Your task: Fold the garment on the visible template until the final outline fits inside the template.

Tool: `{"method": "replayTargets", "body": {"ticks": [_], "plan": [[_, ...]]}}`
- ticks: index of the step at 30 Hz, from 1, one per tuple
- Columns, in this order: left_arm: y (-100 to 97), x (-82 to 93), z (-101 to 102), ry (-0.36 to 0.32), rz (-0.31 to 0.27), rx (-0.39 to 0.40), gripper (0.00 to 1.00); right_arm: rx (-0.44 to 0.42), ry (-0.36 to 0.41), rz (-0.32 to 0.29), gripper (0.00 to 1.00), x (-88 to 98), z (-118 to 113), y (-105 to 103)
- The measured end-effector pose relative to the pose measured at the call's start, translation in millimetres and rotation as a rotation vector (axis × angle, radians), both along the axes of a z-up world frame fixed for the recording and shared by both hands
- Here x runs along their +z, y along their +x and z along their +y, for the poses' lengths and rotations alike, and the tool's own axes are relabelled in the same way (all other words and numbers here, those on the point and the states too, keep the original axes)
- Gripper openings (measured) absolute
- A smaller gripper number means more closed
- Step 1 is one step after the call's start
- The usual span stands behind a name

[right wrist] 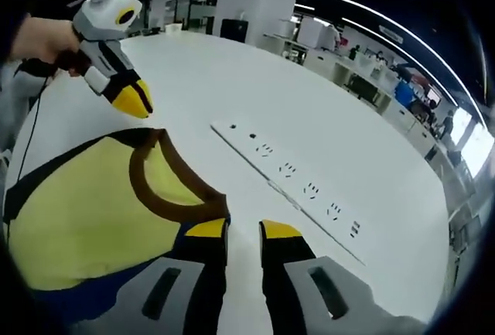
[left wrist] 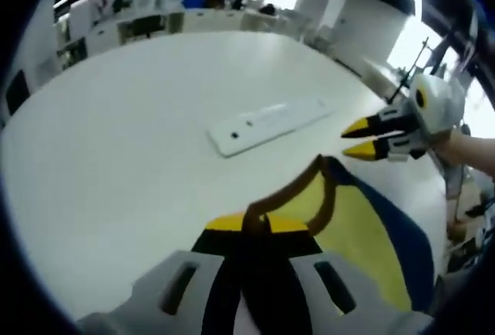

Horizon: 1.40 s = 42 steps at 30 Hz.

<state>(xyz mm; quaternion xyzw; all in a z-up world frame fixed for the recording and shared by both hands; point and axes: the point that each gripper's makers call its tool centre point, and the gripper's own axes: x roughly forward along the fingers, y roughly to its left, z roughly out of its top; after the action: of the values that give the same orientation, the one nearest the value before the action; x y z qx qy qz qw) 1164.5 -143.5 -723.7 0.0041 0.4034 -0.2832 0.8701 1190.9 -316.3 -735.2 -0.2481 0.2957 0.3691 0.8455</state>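
A yellow garment [left wrist: 356, 227] with a brown collar [left wrist: 298, 188] and navy edging lies on the white table [left wrist: 116, 134]. My left gripper [left wrist: 259, 223] is shut on the brown collar. In the right gripper view the garment [right wrist: 85, 211] spreads to the left, its collar [right wrist: 166, 176] curving toward my right gripper [right wrist: 244, 230]. That gripper is open, with bare table between its yellow tips and its left jaw at the collar's edge. The left gripper [right wrist: 133, 101] shows at the garment's far end. The right gripper [left wrist: 357, 138] hovers beyond the garment, tips slightly apart.
A long white power strip [left wrist: 267, 122] lies flat on the table just past the garment, also seen as the power strip [right wrist: 286, 172]. A hand [right wrist: 46, 37] holds the left gripper. Office desks and shelves [left wrist: 155, 10] stand beyond the table's far edge.
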Motion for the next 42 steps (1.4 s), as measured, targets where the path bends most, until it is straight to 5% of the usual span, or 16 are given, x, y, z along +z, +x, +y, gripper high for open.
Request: {"method": "replayTargets", "body": {"ticks": [9,14,21,33,42], "plan": [[-28.5,28.5,11.9,-0.013,-0.051,-0.004,0.14,-0.055,0.048,0.007,0.26,27.8,-12.9,-32.3],[-52.8,42.0,23.4,-0.015,-0.094,0.017,0.32,-0.073,0.071,0.005,0.28,39.3,-19.6,-57.4],[-97.8,60.7,43.8,-0.059,-0.140,0.075,0.41,-0.123,0.213,-0.002,0.40,69.1,-29.9,-109.1],[-182.8,96.7,27.9,-0.151,-0.214,0.064,0.60,-0.194,0.371,-0.030,0.54,112.5,-53.4,-183.3],[-236.0,117.5,23.3,-0.165,-0.262,0.064,0.65,-0.262,0.438,-0.061,0.65,140.2,-82.7,-226.1]]}}
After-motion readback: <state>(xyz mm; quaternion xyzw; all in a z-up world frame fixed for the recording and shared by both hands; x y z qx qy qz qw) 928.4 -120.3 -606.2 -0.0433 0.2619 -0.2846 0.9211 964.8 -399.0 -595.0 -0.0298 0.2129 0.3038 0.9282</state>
